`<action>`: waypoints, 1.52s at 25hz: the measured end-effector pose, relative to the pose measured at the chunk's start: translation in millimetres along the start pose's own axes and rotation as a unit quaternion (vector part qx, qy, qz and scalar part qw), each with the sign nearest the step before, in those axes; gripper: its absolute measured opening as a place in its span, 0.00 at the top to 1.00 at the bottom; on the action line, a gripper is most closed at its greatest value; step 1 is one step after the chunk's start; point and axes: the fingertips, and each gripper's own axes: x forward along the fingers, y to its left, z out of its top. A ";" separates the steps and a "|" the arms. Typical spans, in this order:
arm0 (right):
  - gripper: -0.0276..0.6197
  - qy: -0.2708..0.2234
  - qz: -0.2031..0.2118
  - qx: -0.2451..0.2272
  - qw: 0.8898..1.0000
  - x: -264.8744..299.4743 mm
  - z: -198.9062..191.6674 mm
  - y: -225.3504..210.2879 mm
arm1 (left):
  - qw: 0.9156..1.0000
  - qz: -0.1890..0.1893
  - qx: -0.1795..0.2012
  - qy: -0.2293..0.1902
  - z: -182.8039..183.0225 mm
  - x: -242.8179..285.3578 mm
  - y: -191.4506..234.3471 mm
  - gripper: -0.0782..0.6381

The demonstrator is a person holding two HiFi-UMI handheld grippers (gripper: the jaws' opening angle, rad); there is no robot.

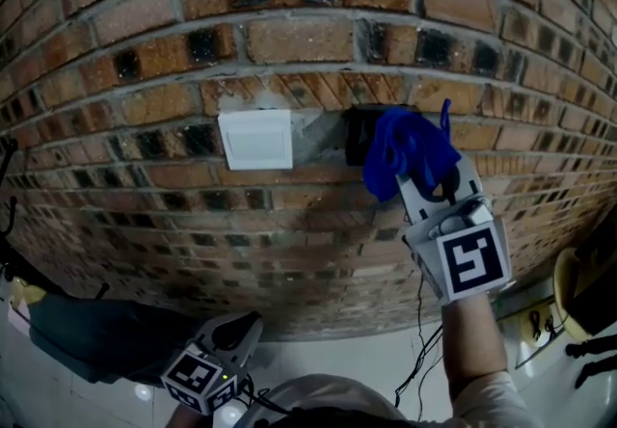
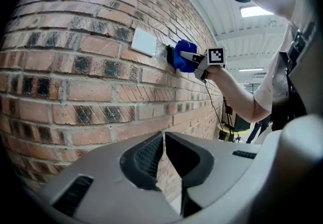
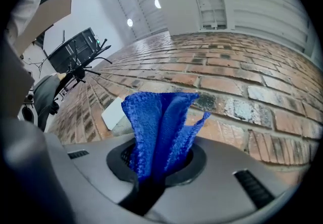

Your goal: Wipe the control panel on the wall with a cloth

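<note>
Two panels sit side by side on the brick wall: a white panel (image 1: pixel 255 139) and, to its right, a dark panel (image 1: pixel 359 132). My right gripper (image 1: pixel 431 187) is shut on a blue cloth (image 1: pixel 409 150), which is held up against the dark panel and hides its right part. In the right gripper view the cloth (image 3: pixel 159 127) stands up from the jaws, with the white panel (image 3: pixel 113 113) behind to the left. My left gripper (image 1: pixel 231 344) hangs low, away from the wall, shut (image 2: pixel 164 136) with nothing in it. The left gripper view shows the cloth (image 2: pixel 185 55) beside the white panel (image 2: pixel 145 41).
A dark bag (image 1: pixel 87 334) lies on the white floor at the lower left. Black cables (image 1: pixel 422 359) hang by the wall's foot under my right arm. A yellow round thing (image 1: pixel 571 293) and dark gear stand at the right edge.
</note>
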 end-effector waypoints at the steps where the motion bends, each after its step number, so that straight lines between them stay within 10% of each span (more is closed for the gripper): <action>1: 0.82 0.003 -0.006 -0.001 1.000 -3.5 -3.2 -6.0 | 1.000 -0.003 0.001 0.000 1.0 2.2 -1.8 0.88; 15: 0.82 0.023 -0.072 -0.007 0.997 -36.9 -36.1 -64.9 | 1.000 -0.025 0.009 0.007 2.0 16.4 -19.2 0.88; 27: 0.82 -0.028 0.052 0.019 0.998 16.8 20.0 48.2 | 1.000 -0.012 0.008 0.005 -0.7 5.9 -11.6 0.88; 38: 0.82 -0.003 -0.033 0.004 0.999 -9.3 -6.8 -21.7 | 1.000 -0.021 0.008 0.009 -3.4 8.3 -12.6 0.88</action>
